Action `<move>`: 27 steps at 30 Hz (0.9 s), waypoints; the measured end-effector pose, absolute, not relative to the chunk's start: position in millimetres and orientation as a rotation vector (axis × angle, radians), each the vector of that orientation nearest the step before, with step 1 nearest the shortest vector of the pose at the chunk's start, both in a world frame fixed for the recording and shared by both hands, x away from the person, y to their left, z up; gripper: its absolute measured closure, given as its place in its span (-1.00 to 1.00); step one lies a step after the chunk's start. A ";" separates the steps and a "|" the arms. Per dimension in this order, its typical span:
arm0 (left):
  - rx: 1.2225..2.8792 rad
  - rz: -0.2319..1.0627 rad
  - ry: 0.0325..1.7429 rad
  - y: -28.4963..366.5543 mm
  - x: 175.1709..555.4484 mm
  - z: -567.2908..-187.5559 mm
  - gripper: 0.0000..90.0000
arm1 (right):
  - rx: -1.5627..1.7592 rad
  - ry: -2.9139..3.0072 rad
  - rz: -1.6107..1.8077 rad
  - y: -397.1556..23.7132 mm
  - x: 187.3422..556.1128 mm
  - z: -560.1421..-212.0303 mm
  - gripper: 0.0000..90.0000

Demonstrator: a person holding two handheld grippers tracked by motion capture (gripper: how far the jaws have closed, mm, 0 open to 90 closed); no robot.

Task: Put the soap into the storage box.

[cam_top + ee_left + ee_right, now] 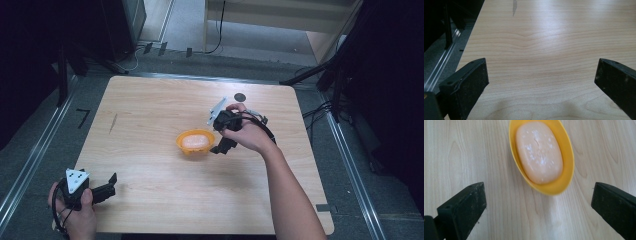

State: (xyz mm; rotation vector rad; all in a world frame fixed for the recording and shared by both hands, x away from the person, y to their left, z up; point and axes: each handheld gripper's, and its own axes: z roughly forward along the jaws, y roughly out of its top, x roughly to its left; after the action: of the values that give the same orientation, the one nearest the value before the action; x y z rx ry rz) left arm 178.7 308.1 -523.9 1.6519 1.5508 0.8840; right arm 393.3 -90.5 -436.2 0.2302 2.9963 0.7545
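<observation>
Two tools are at work over the counter (150, 100), both with jaws spread wide and holding nothing. The right tool (218, 148) hangs just beside the yellow dish (194, 141) near the counter's middle — tilted down at it, probably lining up for a grasp. The left tool (111, 183) waits at the near left corner, well apart, likely out of the way. The right gripper view shows what the high view blurs: the pale soap (539, 152) lying inside the dish, speckled white on top. The left gripper view looks over bare wood toward the far left edge — no object between its jaws.
</observation>
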 end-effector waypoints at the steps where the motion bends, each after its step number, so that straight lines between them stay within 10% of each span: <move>1: 1.658 0.885 1.555 307.4 178.8 -523.8 -1.00 | 0.251 2.984 0.772 -96.3 392.7 -436.9 -0.99; 27: 1.668 0.890 1.549 306.7 179.5 -524.1 -1.00 | 0.663 2.863 0.896 -187.6 356.8 -468.9 -1.00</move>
State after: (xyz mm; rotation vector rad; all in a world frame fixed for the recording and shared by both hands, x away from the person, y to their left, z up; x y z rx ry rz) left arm 179.5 306.7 -524.1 1.6682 1.5487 0.8896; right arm 356.8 -187.6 -468.9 0.6631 2.8629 0.8959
